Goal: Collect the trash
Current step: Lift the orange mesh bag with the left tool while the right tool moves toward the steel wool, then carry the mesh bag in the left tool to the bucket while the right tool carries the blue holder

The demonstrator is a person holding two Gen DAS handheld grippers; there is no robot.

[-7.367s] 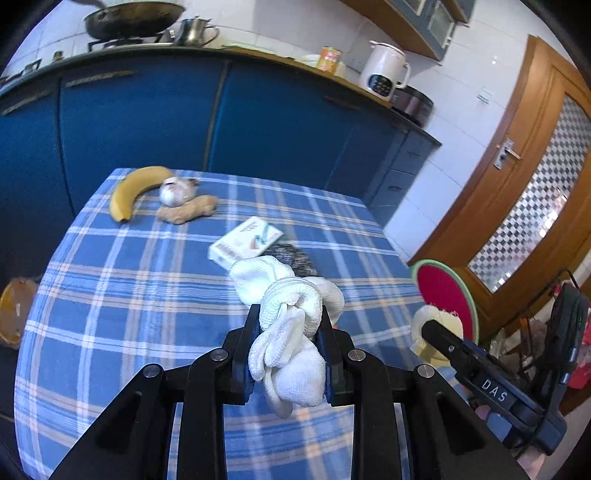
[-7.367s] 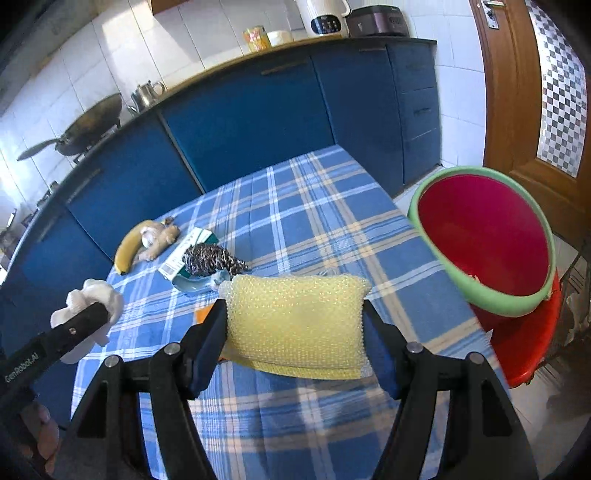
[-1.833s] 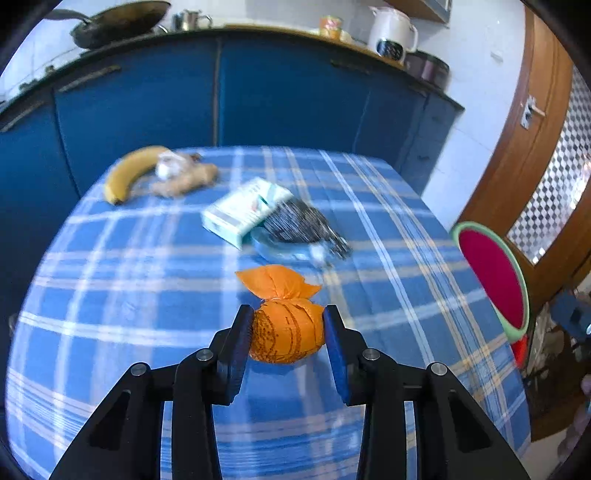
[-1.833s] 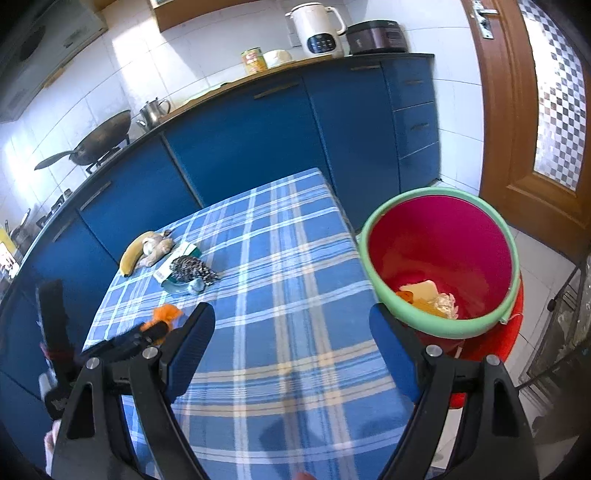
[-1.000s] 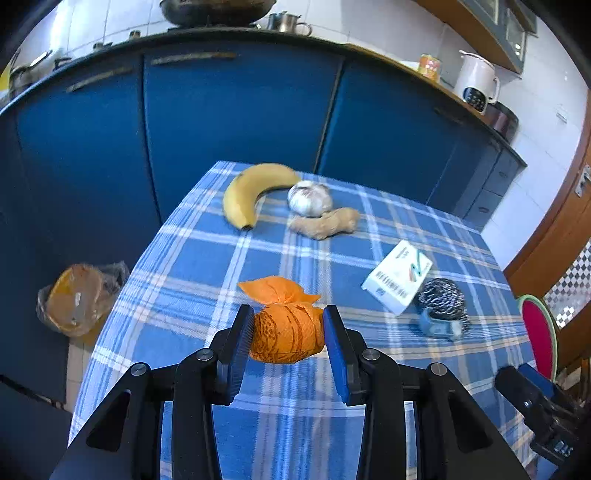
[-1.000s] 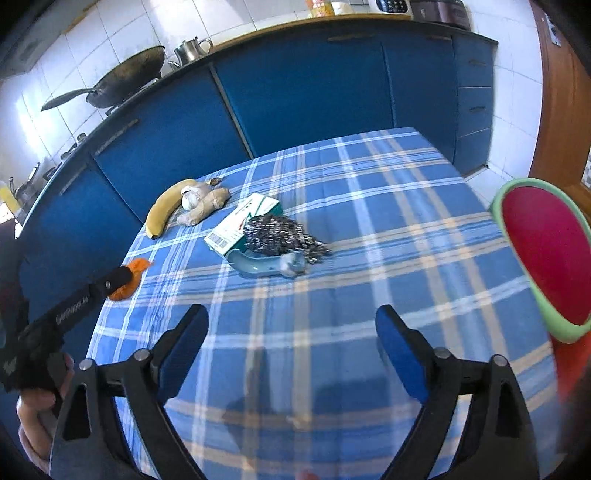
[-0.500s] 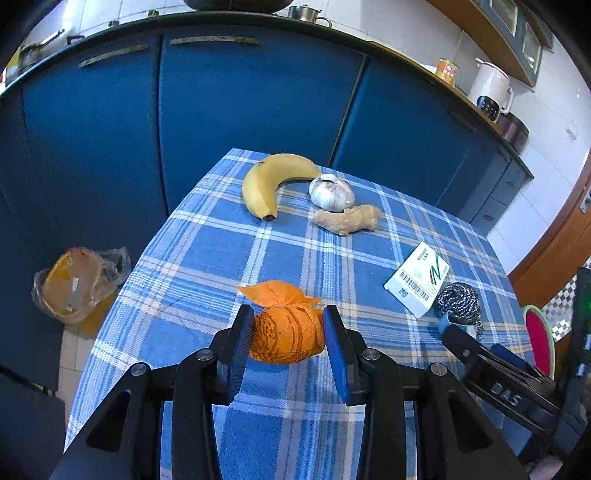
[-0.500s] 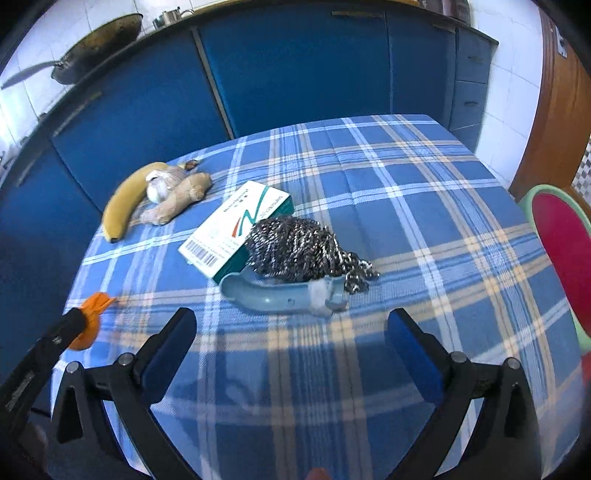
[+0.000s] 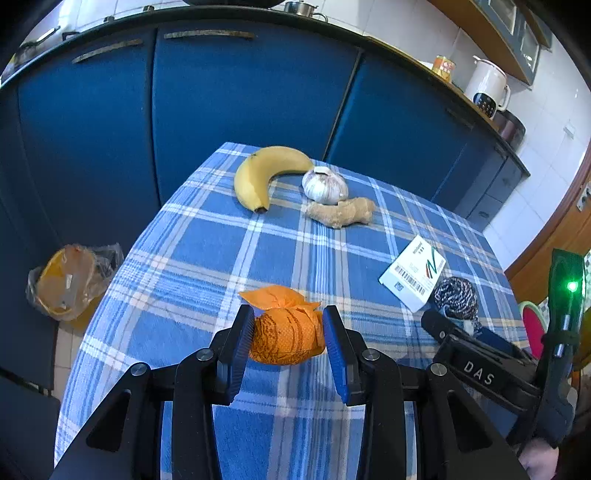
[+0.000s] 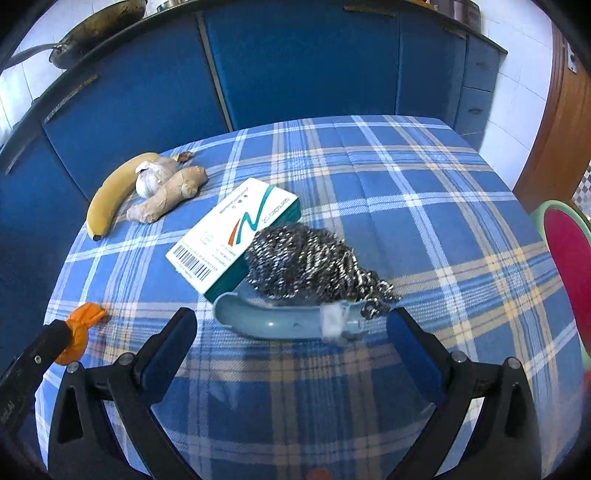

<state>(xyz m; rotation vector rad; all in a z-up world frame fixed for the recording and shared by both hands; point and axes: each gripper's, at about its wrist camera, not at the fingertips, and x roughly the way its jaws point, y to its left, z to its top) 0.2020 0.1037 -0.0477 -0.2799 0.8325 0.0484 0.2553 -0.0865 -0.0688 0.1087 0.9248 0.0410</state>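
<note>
1. Illumination: bright, even daylight in both views; colours saturated, blue dominant.
2. Glare: white wall tiles [image 9: 417,33] blown out at top of left wrist view; pale sheen on cabinet doors [image 10: 295,55].
3. Shadows: soft, short; a faint one under the banana [image 9: 264,177], a darker patch on the checked cloth [image 10: 369,177] between the right wrist fingers.
4. Distortion: strong fisheye; cabinet lines bow, black vignette in all corners.
5. Focus: centre sharp; slight smear on the scourer's blue handle [image 10: 288,321] and at frame edges.
</note>
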